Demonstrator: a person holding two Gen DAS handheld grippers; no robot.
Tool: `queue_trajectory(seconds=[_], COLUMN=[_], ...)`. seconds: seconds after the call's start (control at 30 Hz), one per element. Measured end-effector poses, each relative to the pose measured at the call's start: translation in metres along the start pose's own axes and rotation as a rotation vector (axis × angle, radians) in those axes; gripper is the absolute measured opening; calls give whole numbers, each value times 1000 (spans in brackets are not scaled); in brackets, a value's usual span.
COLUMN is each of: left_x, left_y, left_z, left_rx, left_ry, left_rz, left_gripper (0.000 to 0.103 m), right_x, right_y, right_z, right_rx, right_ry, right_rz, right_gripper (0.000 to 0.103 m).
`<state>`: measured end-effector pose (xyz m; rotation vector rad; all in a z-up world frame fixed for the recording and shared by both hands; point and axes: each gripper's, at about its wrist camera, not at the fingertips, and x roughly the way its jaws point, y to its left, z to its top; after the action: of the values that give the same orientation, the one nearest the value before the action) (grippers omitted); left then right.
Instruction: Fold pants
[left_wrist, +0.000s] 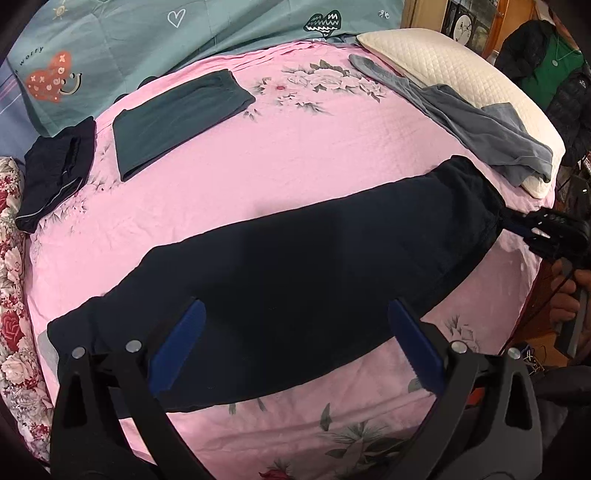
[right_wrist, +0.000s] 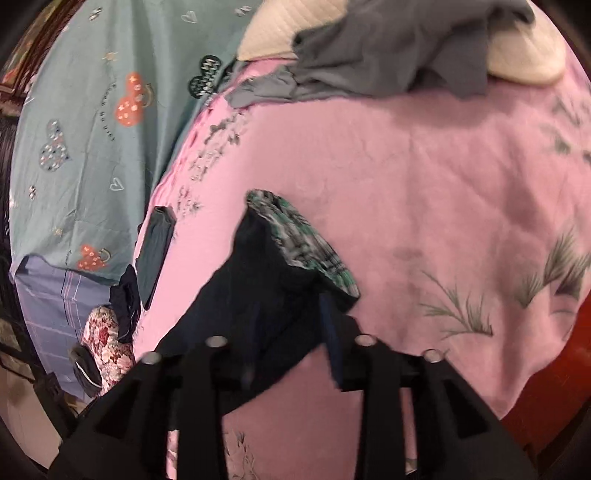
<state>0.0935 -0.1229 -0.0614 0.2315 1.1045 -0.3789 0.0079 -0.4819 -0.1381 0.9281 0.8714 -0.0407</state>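
Pants: the dark pants lie long and flat across the pink sheet, already folded leg over leg, I think.
Left gripper: the left gripper hangs wide open over the leg end and holds nothing.
Right gripper: the right gripper is closed on the waist end, so that end lifts up and the checked lining shows.
Why: I think the waist is held so it can be carried over to the leg end for the next fold.
Next: the open gripper may need to pin or pinch the leg end so the cloth does not slide.
Done pile: green pants and another dark pair lie folded at the far side.
Waiting: gray pants lie loose, partly on the pillow.
Watch out: soft cloth can bunch up.
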Motion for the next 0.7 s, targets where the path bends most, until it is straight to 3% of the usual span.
queue_trajectory(seconds=[0.1, 0.23, 0.3, 0.33, 0.37, 0.57, 0.7], left_x=[4, 0, -2, -2, -2, -4, -1], left_y=[-1, -1, 1, 4, 6, 12, 13], left_z=[-1, -3, -3, -3, -4, -4, -4], left_rx=[-14, -18, -29, -40, -51, -73, -75], left_ry=[15, 2, -6, -7, -6, -9, -1], left_rz=[3, 12, 19, 21, 22, 24, 21], left_gripper=[101, 101, 101, 101, 101, 101, 101], right_x=[6, 29, 30, 31, 30, -1, -12], right_y=[1, -8, -7, -5, -4, 17, 14], right_z=[4, 8, 9, 9, 10, 8, 2], right_rx=[-7, 58, 56, 51, 50, 17, 23], right_ry=[25, 76, 68, 72, 73, 26, 26], right_rz=[32, -25, -30, -40, -48, 20, 10], right_gripper=[39, 39, 29, 12, 8, 6, 6])
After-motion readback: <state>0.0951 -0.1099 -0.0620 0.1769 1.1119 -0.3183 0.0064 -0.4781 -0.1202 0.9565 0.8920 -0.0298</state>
